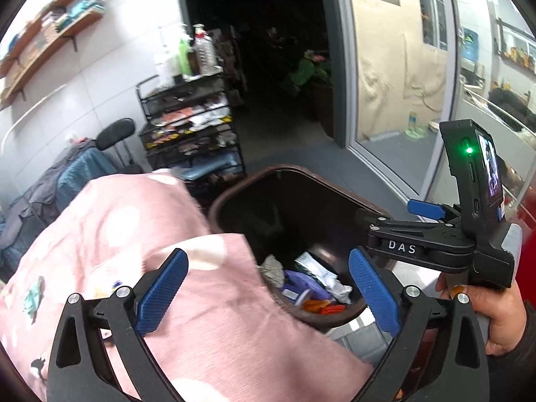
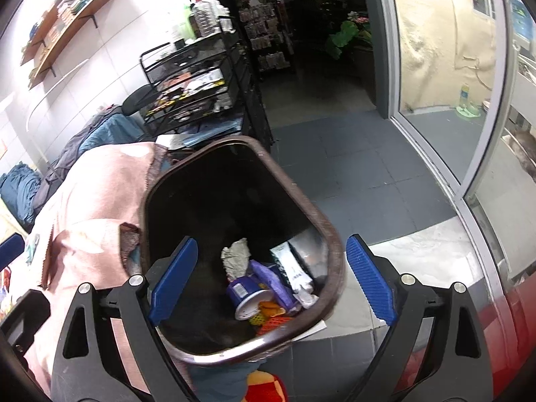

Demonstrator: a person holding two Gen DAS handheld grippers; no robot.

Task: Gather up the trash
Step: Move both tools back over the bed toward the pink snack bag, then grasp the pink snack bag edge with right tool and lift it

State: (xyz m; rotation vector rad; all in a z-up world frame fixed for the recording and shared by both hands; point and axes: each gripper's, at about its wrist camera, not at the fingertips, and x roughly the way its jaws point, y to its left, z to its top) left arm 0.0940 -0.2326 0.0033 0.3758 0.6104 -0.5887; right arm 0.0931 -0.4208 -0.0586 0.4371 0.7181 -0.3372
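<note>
Both tools are hanging above the brown bin (image 2: 330,234), and both are empty. The left tool (image 1: 268,288) is standing with its blue fingers (image 1: 162,291) wide apart, one finger over the pink blanket (image 1: 110,234) and the other near the bin's rim. The right tool (image 2: 269,278) is also spread wide, with nothing between its fingers, looking straight down into the bin.

The trash is lying at the bottom of the bin: one crumpled grey paper (image 2: 236,251), one blue cup (image 2: 246,296) on its side, one purple wrapper (image 2: 268,274), one white and black packet (image 2: 294,268), and some orange pieces (image 2: 273,320) (I cannot count these surely, maybe two or three).

In my judgement the drop into the bin is finishing, so the good way is lifting each tool straight up, keeping the fingers away from the rim so the bin is not tipping. The blanket is pressing against the bin's side, and the left tool should be avoiding catching the cloth. I am seeing no more loose trash near the tools; further pieces, if any, are outside these views. One black wire rack (image 2: 197,77) is standing behind.
</note>
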